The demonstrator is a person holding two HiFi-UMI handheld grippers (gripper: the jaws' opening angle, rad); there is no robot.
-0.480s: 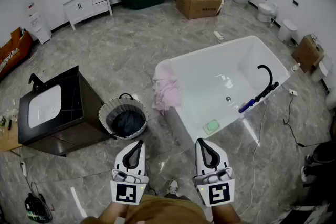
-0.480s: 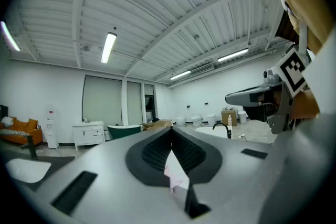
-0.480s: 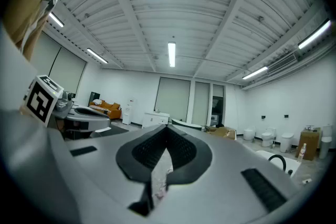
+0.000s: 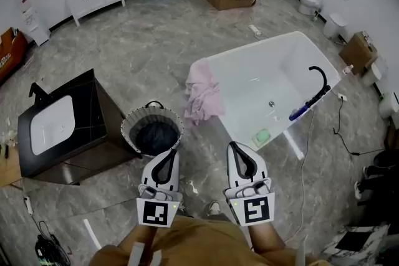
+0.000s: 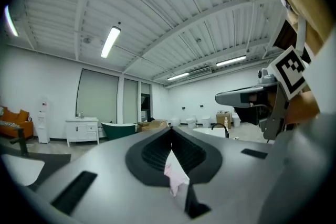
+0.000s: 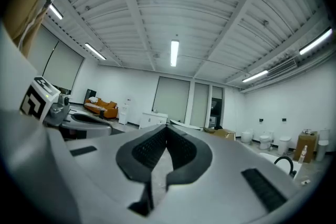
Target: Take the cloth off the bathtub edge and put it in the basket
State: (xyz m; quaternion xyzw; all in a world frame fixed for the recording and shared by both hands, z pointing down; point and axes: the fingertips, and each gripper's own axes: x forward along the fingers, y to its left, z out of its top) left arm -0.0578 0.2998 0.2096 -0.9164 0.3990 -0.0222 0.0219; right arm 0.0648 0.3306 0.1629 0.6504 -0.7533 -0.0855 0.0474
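Both grippers are pressed together and empty, low centre of the head view: left gripper [image 4: 172, 154], right gripper [image 4: 232, 146]. Compared with half a second ago, tub, cloth and basket are seen lower and nearer in the frame – an approach, with nothing grasped. The cloth [image 4: 202, 93] is still draped over the tub edge [image 4: 255, 47] at frame centre – the basket [image 4: 132, 116] stands just lower left of it. Pickup is judged not yet begun.
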